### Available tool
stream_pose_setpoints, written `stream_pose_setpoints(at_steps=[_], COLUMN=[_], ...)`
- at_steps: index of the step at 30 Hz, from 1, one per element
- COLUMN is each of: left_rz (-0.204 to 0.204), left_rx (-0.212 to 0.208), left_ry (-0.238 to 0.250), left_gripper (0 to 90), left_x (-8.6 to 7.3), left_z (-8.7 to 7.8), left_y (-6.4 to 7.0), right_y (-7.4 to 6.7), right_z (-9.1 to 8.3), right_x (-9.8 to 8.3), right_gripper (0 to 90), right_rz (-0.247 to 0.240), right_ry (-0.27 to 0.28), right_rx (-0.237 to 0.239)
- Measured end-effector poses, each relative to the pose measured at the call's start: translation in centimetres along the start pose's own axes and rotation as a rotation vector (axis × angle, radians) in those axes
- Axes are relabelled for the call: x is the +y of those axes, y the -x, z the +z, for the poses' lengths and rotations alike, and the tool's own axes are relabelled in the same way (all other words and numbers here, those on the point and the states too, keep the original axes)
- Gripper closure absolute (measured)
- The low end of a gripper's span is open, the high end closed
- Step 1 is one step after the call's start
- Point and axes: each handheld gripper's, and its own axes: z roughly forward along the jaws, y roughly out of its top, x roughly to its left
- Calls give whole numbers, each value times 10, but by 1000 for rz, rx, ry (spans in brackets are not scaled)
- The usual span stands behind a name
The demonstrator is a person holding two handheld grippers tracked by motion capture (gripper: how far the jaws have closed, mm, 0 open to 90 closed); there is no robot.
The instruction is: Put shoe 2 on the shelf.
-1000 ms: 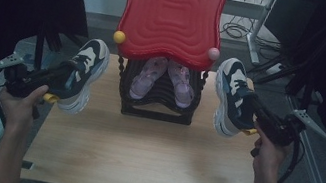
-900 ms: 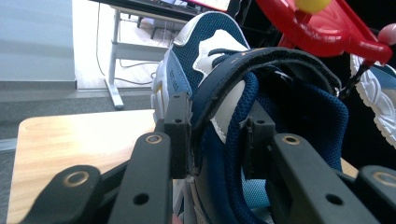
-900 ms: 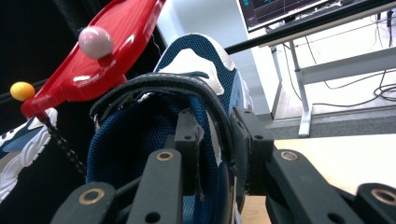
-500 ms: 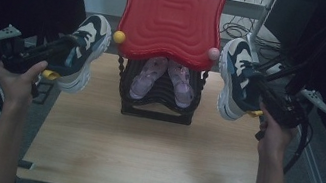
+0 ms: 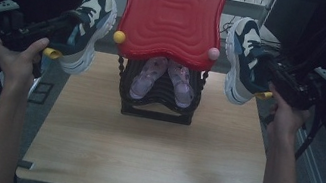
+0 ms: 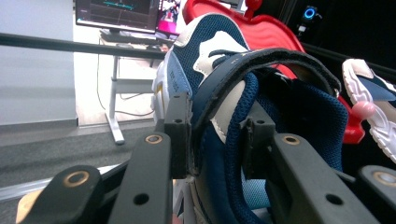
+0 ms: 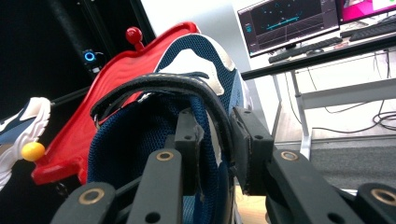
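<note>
A black shoe rack (image 5: 156, 101) stands at the far middle of the wooden surface (image 5: 145, 154), with a red wavy tray (image 5: 172, 14) on top of it. A yellow knob (image 5: 119, 37) sits at the tray's near left corner and a pink knob (image 5: 213, 54) at its near right corner. Under the tray, 2 pink sandals (image 5: 160, 78) lie side by side on the rack's lower shelf.

To the left of the rack, the left hand-held gripper (image 5: 68, 24) is clamped on the collar of a navy and white sneaker (image 5: 88, 27), held in the air off the surface's edge. In the left gripper view its jaws pinch the sneaker's (image 6: 224, 93) heel collar, one inside and one outside.

To the right of the rack, the right hand-held gripper (image 5: 265, 64) grips the collar of the other sneaker (image 5: 243, 57) in the same way, also lifted off the surface, sole turned toward the rack. The right gripper view shows its jaws closed on that sneaker's (image 7: 187, 93) collar, the red tray behind.

Beyond the rack, a desk with monitors (image 7: 289, 23) stands in the background.
</note>
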Motion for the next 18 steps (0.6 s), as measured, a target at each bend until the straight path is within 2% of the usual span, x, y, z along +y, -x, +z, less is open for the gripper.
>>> stream_pose_setpoints(at_steps=[5,8,12,18], left_rz=[-2,-7,-10,-4], left_rx=[-21,-45,-70,-76], left_ry=[21,29,33,37], left_gripper=[695,695,695,695], left_x=[19,29,42,63], left_z=[9,15,25,45], left_y=[9,16,28,45], right_y=[-6,-14,-30,-56], right_z=[3,7,14,29], right_x=[19,31,48,70], right_gripper=[736,736,736,736], right_rz=[4,-13,-36,-60], right_ry=[-15,-16,-21,-33], right_rx=[11,10,26,49])
